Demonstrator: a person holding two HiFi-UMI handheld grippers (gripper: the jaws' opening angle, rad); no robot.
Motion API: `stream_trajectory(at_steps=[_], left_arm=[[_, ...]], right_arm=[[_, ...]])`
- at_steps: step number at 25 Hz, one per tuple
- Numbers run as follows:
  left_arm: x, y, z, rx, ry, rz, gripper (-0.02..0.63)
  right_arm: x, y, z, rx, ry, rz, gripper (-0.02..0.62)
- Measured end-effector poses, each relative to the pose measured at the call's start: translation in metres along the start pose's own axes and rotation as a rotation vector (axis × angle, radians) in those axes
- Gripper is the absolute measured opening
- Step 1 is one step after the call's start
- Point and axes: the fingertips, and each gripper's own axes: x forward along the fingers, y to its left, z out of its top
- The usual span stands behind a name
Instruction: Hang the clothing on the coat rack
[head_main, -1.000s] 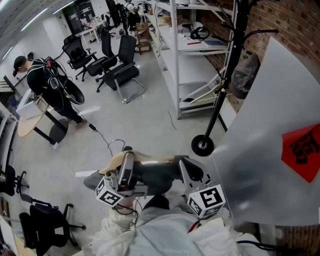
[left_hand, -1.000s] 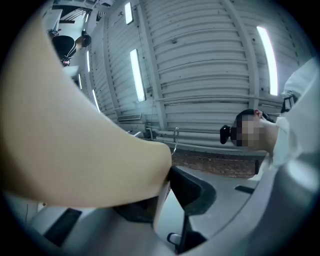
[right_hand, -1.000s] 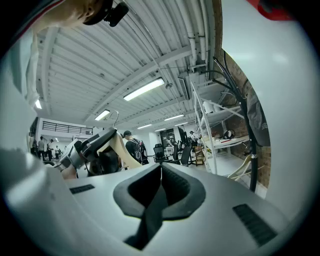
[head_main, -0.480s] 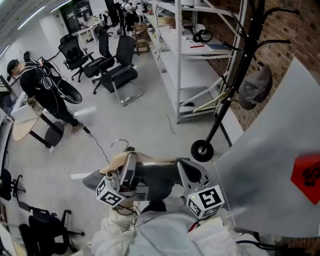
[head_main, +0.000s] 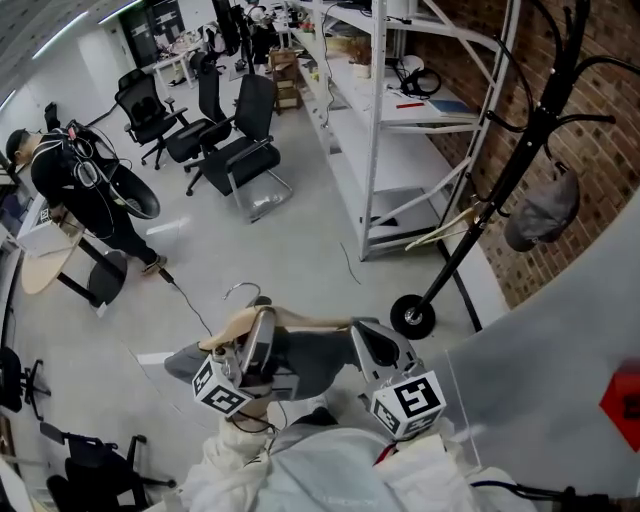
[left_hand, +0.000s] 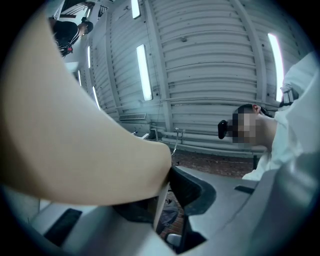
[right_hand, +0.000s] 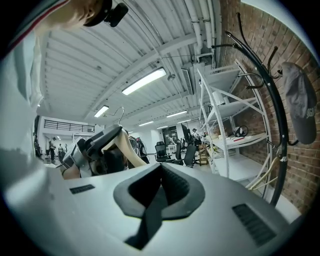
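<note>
office floor (head_main: 300, 225); coat rack (head_main: 520, 150) at 2 o'clock, well apart. left gripper (head_main: 262, 325) clamps hanger (head_main: 228, 325) with clothing (head_main: 310, 358); right gripper (head_main: 372, 340) pinched together, seemingly empty. clothing not hung yet; approach and hooking remain.

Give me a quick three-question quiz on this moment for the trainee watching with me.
1. True or false: every hook of the coat rack is bare.
2. Pick one: the left tongs are closed on A) a broom, B) a wooden hanger, C) a box.
3. Short answer: what is draped on that hanger?
Key: 1 false, a grey cap hangs on it; 2 B; 3 dark grey clothing.
</note>
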Motion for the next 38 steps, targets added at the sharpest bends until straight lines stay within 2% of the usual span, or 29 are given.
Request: stream_trajectory(at_steps=[9, 16, 29, 38], left_arm=[[0.009, 0.064, 0.036, -0.01, -0.002, -0.004, 0.103], [0.016, 0.1, 0.055, -0.028, 0.015, -0.034, 0.103], [0.054, 0.157, 0.03, -0.116, 0.064, -0.069, 0.103], [0.114, 0.196, 0.003, -0.174, 0.103, -0.12, 0.103]], right_arm=[[0.073, 0.002, 0.002, 0.007, 0.011, -0.007, 0.025], [0.107, 0.0, 0.003, 0.008, 0.008, -0.07, 0.025], [0.142, -0.041, -0.002, 0.013, 0.035, -0.147, 0.025], [0.178, -0.107, 0.013, 0.013, -0.003, -0.198, 0.025]])
